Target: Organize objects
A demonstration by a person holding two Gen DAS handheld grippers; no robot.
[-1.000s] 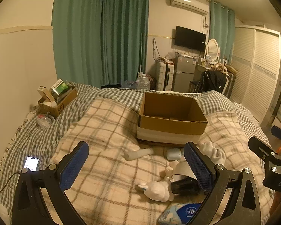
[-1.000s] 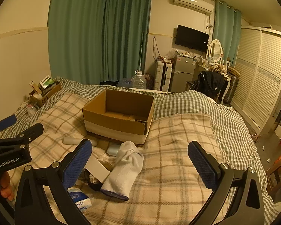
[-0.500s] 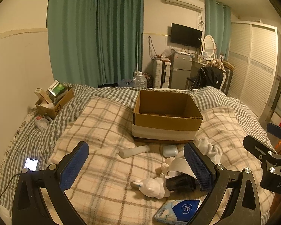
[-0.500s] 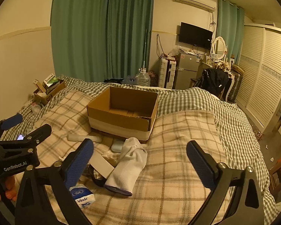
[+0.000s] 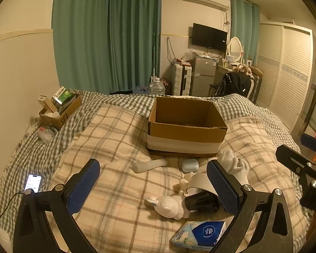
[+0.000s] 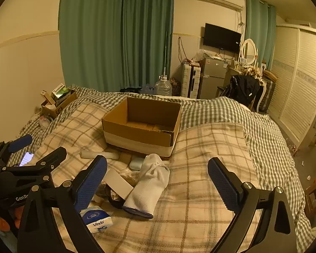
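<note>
Box (image 5: 186, 133): open cardboard, brown with a white band round the base, sitting mid-bed on the plaid blanket (image 5: 115, 147); nothing loose visible inside from either view. Loose items lie in a cluster just in front of it, none yet packed. Tube (image 5: 149, 165): white, lying flat near the box's front left corner; judged light, smooth and prone to roll, best pinched across the middle. Case (image 5: 190, 165): pale blue, rounded, just right of the tube; judged hard and slick, take across its short sides. Sock (image 6: 147, 184): white with a dark toe, limp and bunched, one end touching the box front; judged soft and weightless, any fold will do but a deep bite holds better. Figurine (image 5: 169, 206): white, on its side, touching a black cylinder (image 5: 201, 203); judged rigid and possibly breakable, grip the body, not the ears. Card (image 6: 119, 181): white, flat, leaning over the black item; judged thin and hard to lift off soft bedding, take by a raised edge. Tissue pack (image 5: 199, 233): blue and white, nearest the cameras; judged soft and squashy, grip across the width. Left tongs (image 5: 155, 186): spread wide, holding nothing, above the cluster. Right tongs (image 6: 157, 181): spread wide, holding nothing, over the sock. Phone (image 5: 33, 182): lit, on the bed's left edge, well apart.
</note>
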